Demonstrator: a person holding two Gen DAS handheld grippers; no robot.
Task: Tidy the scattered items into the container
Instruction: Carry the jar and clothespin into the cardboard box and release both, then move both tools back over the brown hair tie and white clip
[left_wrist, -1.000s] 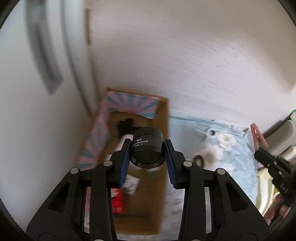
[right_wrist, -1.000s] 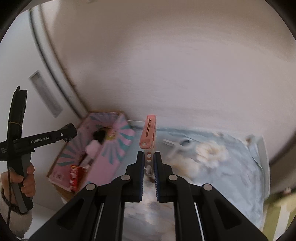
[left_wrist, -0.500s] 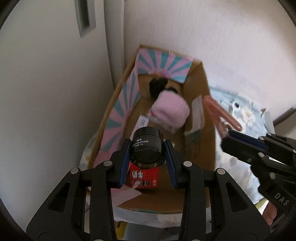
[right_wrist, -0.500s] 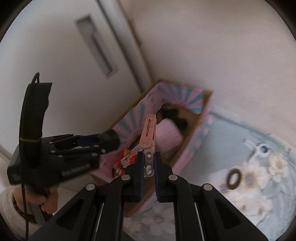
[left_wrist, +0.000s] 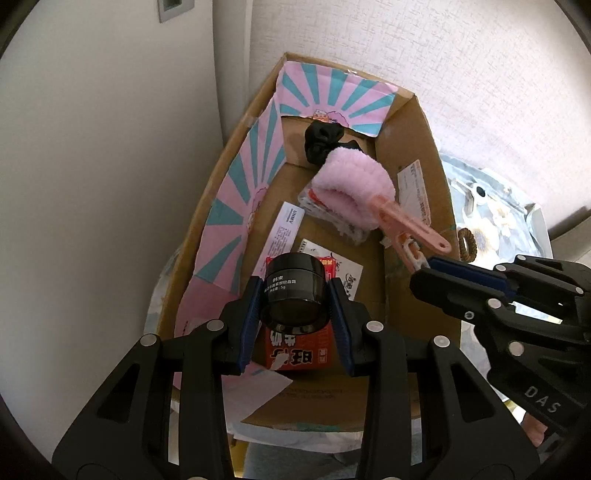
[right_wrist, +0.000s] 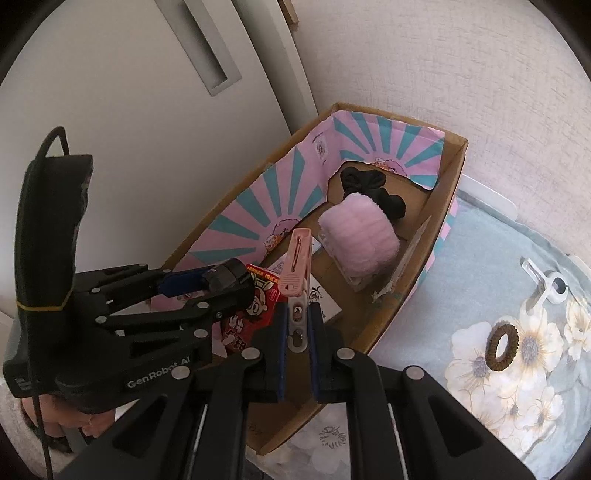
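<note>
Two items are held above the cardboard box (left_wrist: 417, 122), one per tool. Left gripper (left_wrist: 294, 306): clamped on a small black jar (left_wrist: 294, 291), round, glossy, with a white printed label on its side, poised over the near end of the box. Right gripper (right_wrist: 297, 328): pinching the grey tail of a pink clothespin (right_wrist: 295, 264), which points forward over the box's middle. Box: brown, open-topped, with pink-and-teal sunburst paper lining its left and far walls. Contents: a red snack packet (left_wrist: 295, 350) directly under the jar; a fluffy pink roll (left_wrist: 356, 188) in the middle; a black fabric item (left_wrist: 323, 142) at the far end; white printed leaflets (left_wrist: 284, 230) on the floor. Outside, on the floral blue cloth (right_wrist: 443, 291): a brown hair tie (right_wrist: 501, 345) and a small white plastic piece (right_wrist: 546, 284).
</note>
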